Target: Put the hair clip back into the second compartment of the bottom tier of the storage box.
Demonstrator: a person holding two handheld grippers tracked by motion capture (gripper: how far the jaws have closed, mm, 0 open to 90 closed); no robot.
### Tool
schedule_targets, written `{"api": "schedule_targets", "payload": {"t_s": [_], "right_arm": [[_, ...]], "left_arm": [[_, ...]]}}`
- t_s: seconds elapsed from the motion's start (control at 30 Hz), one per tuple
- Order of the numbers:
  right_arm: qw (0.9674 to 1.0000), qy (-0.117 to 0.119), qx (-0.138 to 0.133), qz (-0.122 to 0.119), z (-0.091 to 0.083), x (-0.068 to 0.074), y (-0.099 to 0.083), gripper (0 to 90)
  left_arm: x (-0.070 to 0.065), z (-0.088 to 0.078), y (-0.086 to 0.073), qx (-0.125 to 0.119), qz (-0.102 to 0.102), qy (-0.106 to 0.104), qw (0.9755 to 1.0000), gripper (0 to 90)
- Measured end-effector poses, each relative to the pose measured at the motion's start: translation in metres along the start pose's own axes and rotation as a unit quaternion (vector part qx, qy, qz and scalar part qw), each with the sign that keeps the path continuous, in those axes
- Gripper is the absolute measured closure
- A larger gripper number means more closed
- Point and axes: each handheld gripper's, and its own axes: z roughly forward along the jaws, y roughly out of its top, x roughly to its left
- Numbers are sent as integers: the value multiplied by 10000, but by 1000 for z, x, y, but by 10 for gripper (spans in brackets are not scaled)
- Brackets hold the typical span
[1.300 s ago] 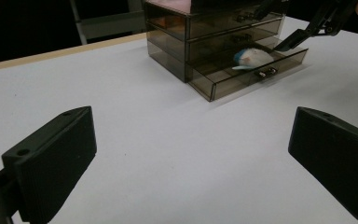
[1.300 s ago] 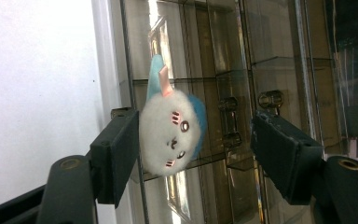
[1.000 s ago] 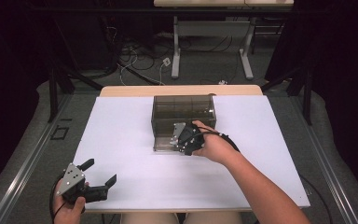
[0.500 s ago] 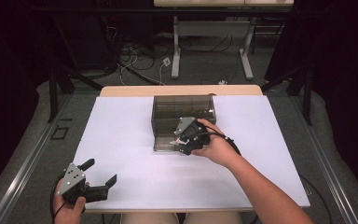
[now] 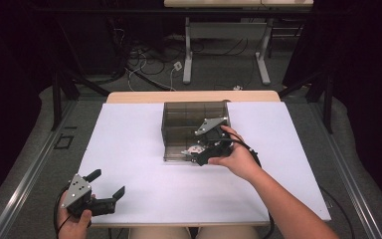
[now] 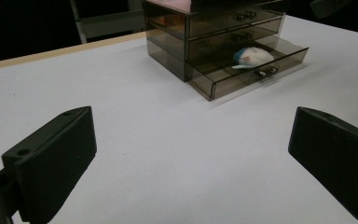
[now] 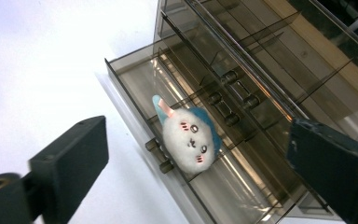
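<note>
A smoky see-through drawer unit [image 5: 189, 117] stands at the table's middle, its bottom drawer [image 5: 175, 155] pulled out. In that drawer lies a white and blue plush toy [image 7: 191, 140], also in the left gripper view [image 6: 253, 57]. My right gripper [image 5: 201, 147] hovers just above the drawer; its jaws have just been opening and stand wide to either side of the toy without touching it [image 7: 200, 158]. My left gripper [image 5: 109, 182] rests near the table's front left corner, open with nothing between its jaws [image 6: 191, 154].
The white table top [image 5: 129, 139] has free room left and right of the drawer unit. The two upper drawers [image 6: 214, 21] are pushed in. Behind the table are desk legs and cables on the floor [image 5: 149, 59].
The right gripper's jaws have spread apart and the hand has lifted a little from the open drawer, leaving the plush toy lying in it. The left gripper has stayed still.
</note>
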Motion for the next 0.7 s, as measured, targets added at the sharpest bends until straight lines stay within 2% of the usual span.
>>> {"api": "schedule_targets", "payload": {"t_s": [0.1, 0.4, 0.7], "right_arm": [[9999, 27, -57, 133, -4, 0, -3, 1], [9979, -132, -422, 472, -18, 1, -11, 0], [9930, -316, -818, 787, -34, 0, -24, 0]], "left_arm": [[0, 0, 0, 2, -1, 0, 10000, 11], [0, 0, 0, 10, 31, 24, 10000, 11], [0, 0, 1, 39, 42, 5, 10000, 11]]}}
